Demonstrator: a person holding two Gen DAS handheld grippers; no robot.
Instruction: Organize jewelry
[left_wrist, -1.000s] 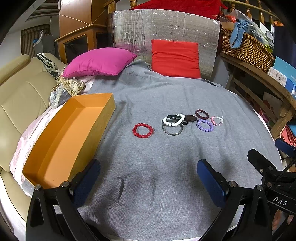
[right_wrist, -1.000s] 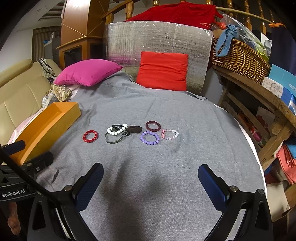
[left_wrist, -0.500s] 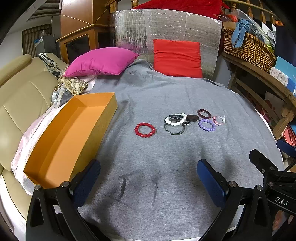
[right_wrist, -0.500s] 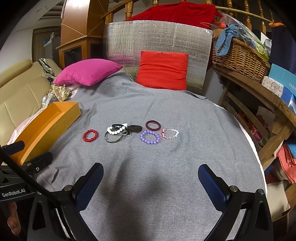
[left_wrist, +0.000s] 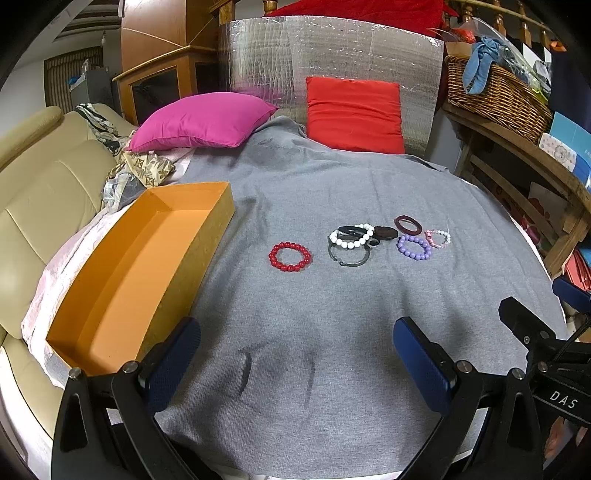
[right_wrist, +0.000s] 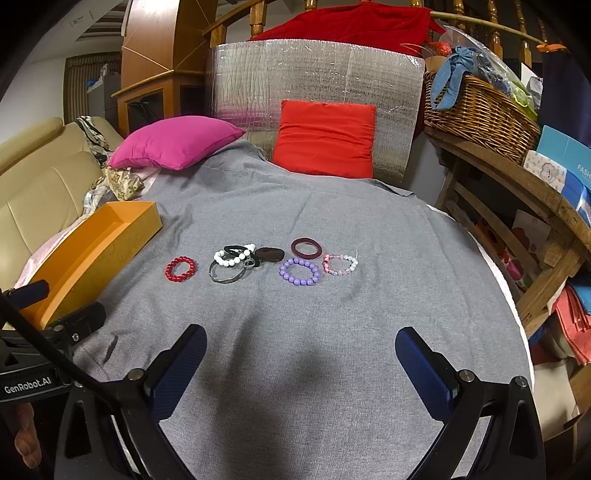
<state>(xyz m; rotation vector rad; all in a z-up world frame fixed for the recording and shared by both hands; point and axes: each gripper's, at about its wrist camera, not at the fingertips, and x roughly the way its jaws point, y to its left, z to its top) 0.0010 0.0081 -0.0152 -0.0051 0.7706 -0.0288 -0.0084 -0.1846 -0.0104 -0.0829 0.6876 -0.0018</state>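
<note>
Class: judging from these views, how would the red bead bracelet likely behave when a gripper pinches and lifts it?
The red bead bracelet is separate round beads in a loop, so it probably sags rather than staying stiff. Its glossy beads may slip between flat pads. It looks small and likely light.

We see a matt grey knit cloth (left_wrist: 332, 317) under glossy red round beads (left_wrist: 290, 257) and glossy purple beads (right_wrist: 299, 271). The orange cardboard box (left_wrist: 122, 273) looks matt, the woven wicker basket (right_wrist: 476, 110) rough, the silver quilted foil panel (right_wrist: 314, 74) shiny.

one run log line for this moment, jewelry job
stage: pre-grasp | left gripper: open, empty | right gripper: open, empty | bracelets: all on grey cloth | orange box: empty
</note>
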